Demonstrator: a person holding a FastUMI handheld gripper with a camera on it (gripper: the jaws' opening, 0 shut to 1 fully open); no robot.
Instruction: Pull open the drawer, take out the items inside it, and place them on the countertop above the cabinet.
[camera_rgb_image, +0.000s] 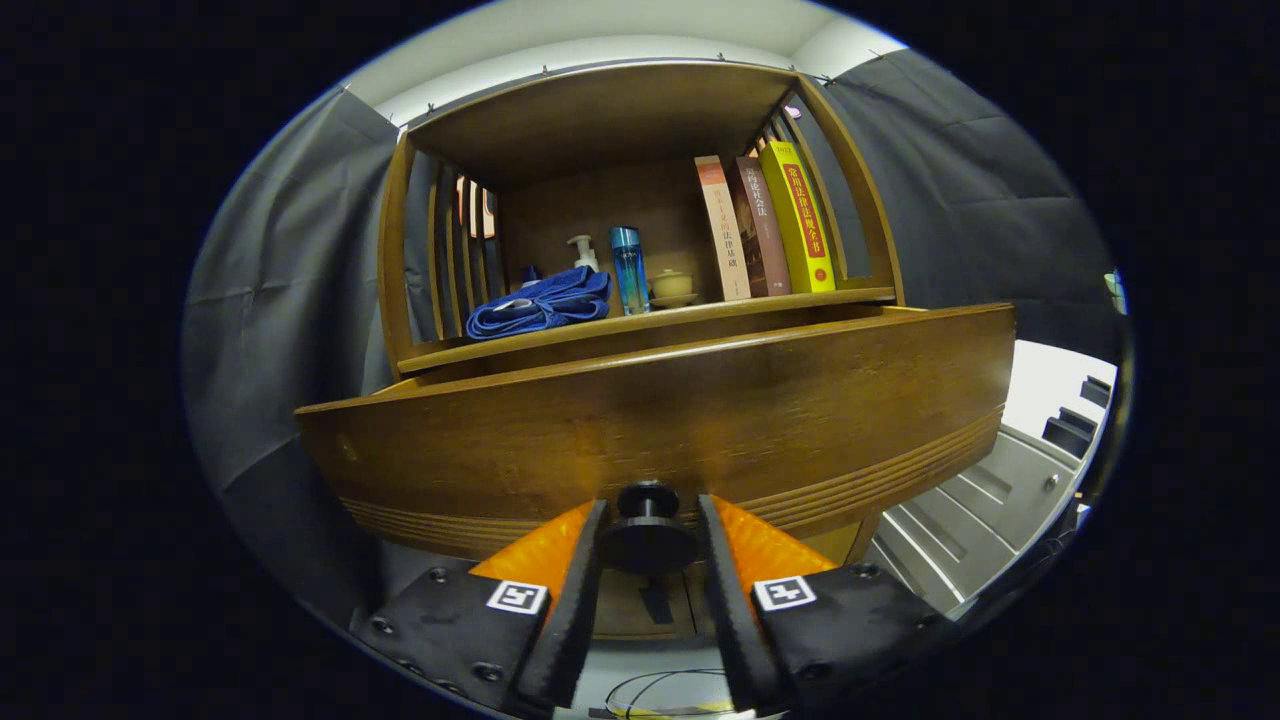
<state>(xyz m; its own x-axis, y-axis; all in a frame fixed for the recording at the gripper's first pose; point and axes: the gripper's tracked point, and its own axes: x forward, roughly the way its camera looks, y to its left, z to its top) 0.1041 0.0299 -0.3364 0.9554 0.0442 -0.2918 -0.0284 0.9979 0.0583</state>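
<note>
Gripper view: the hand-held gripper (648, 530) is closed on the dark round knob (647, 527) of a wooden drawer (660, 420), one finger pressing each side of the knob. The drawer front (800, 400), with grooved lines along its lower edge, stands out from the wooden cabinet (640, 330) toward the camera, its top edge below the front lip of the worktop (660, 322) above it. What lies inside the drawer is hidden behind the front panel.

On the worktop, inside an open-fronted wooden hutch with slatted sides, a folded blue cloth (540, 305) lies near the front edge. Behind and beside it stand a white pump bottle (583, 252) and a tall blue bottle (629, 268), and just next to that a small lidded cup (672, 286) sits on a saucer. Three books (765, 225) lean together upright at the far end of the worktop, the outermost one yellow.

Dark cloth hangs on both sides of the cabinet. Beyond the drawer's far corner, a grey unit with drawers (985, 500) stands on a pale floor. Below the fingers, a thin dark cable (660, 685) loops on a pale surface.
</note>
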